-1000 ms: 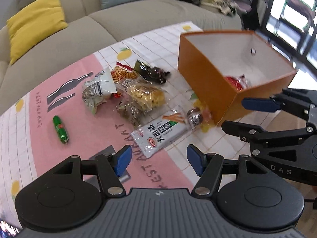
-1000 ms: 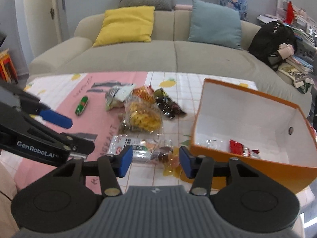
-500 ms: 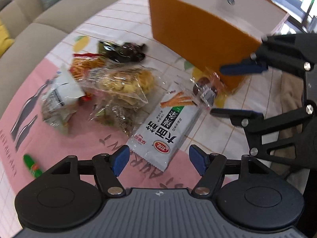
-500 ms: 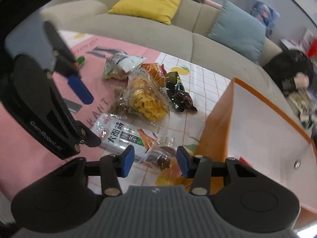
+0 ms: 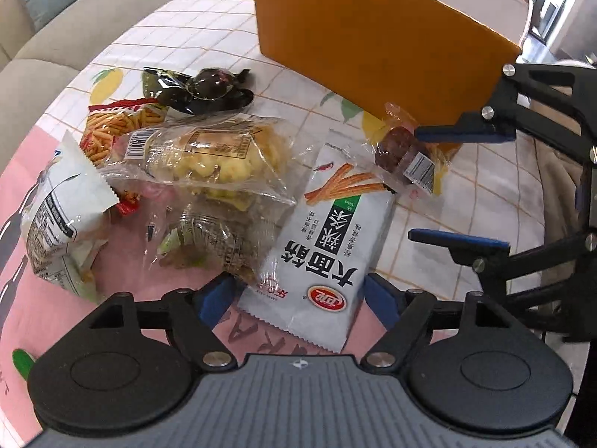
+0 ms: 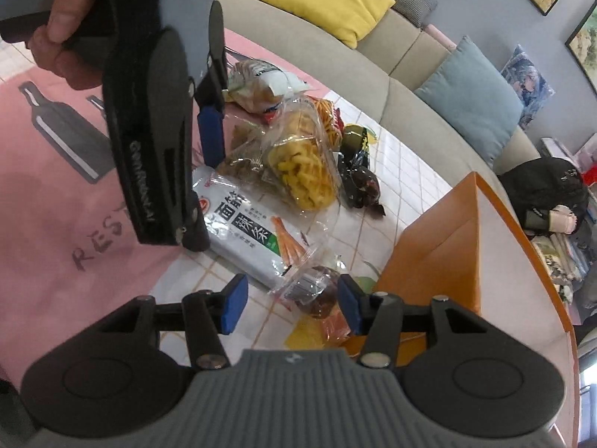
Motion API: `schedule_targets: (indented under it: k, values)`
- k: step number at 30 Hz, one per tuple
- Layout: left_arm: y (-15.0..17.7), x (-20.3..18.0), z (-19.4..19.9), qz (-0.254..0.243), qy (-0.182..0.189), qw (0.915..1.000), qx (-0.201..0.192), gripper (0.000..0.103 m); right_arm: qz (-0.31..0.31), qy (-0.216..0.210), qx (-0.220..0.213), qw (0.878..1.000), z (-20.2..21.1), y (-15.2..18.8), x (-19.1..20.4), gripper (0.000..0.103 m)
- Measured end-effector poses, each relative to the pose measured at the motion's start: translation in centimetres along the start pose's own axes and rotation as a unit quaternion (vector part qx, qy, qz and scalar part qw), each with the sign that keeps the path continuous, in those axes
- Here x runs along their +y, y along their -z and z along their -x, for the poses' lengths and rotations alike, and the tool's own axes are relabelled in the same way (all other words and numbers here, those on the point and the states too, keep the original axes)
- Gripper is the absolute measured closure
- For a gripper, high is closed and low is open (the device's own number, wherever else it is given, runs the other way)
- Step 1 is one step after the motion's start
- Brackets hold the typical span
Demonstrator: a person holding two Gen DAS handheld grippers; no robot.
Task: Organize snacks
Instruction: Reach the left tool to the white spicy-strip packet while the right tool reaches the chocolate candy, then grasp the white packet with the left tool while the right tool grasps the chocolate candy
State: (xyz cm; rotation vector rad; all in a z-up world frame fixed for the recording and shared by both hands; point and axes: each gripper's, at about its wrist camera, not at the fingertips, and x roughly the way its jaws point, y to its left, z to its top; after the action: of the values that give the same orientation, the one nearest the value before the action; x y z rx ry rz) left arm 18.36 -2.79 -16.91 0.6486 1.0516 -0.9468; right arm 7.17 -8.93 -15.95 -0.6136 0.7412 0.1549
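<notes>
Left to right: we see the left hand-held gripper [image 5: 300, 300] tilted steeply down over the white noodle-snack packet [image 5: 322, 240] on the counter [image 5: 421, 254]. The packet's near end lies between the blue pads, which do not press it; its long axis runs away from us toward the orange box [image 5: 369, 44]. The jaws are opening and stand wide. We judge this hand nearer that packet. Further right, the right hand-held gripper [image 6: 293, 304] straddles the small clear-wrapped dark snack [image 6: 317, 295], just beside the box; its jaws are opening, moderately spread, pads not clamping the wrapper.
</notes>
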Motion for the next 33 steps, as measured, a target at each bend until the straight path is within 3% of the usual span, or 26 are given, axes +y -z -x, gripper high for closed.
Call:
schedule_targets:
  k: [6,7,10,13,18,21,23,25,26,31,33]
  values:
    - [0.4,-0.9,0.6,0.072,-0.024,0.997,0.015,0.025,-0.014,0.021,0.0,1.0,-0.5,0.2,0.0,0.069]
    - [0.6,-1.3,0.8,0.09,-0.029,0.9954,0.018,0.026,-0.021,0.018,-0.003,1.0,-0.3,0.2,-0.2,0.077]
    - [1.3,-1.8,1.3,0.148,-0.043,0.9875,0.034,0.027,-0.021,0.008,-0.006,1.0,0.1,0.1,-0.2,0.079]
    - [2.3,-1.7,1.9,0.233,-0.065,0.9684,0.059,0.027,-0.019,-0.013,-0.011,1.0,0.7,0.2,0.1,0.079]
    - [4.9,-1.3,3.3,0.379,-0.086,0.9182,0.078,0.027,-0.007,-0.066,-0.022,0.998,2.6,0.3,0.9,0.079]
    - [6.2,-1.9,3.9,0.437,-0.09,0.8909,0.087,0.027,0.001,-0.087,-0.02,0.996,3.5,0.3,1.4,0.079]
    - [7.0,-2.4,4.2,0.461,-0.093,0.8777,0.093,0.025,-0.009,-0.11,-0.011,0.994,3.7,0.2,1.1,0.085]
    - [7.4,-2.9,4.3,0.465,-0.095,0.8748,0.097,0.023,-0.027,-0.136,0.0,0.99,3.7,0.2,0.7,0.086]
    - [7.5,-3.2,4.4,0.46,-0.097,0.8773,0.094,0.022,-0.034,-0.136,-0.001,0.99,3.7,0.3,0.6,0.086]
    - [7.7,-3.6,5.5,0.443,-0.098,0.8897,0.054,0.017,-0.103,-0.132,-0.034,0.985,4.5,0.4,-1.6,0.053]
    - [7.4,-3.4,5.7,0.433,-0.101,0.8951,0.036,0.016,-0.117,-0.119,-0.029,0.986,4.2,0.4,-2.1,0.049]
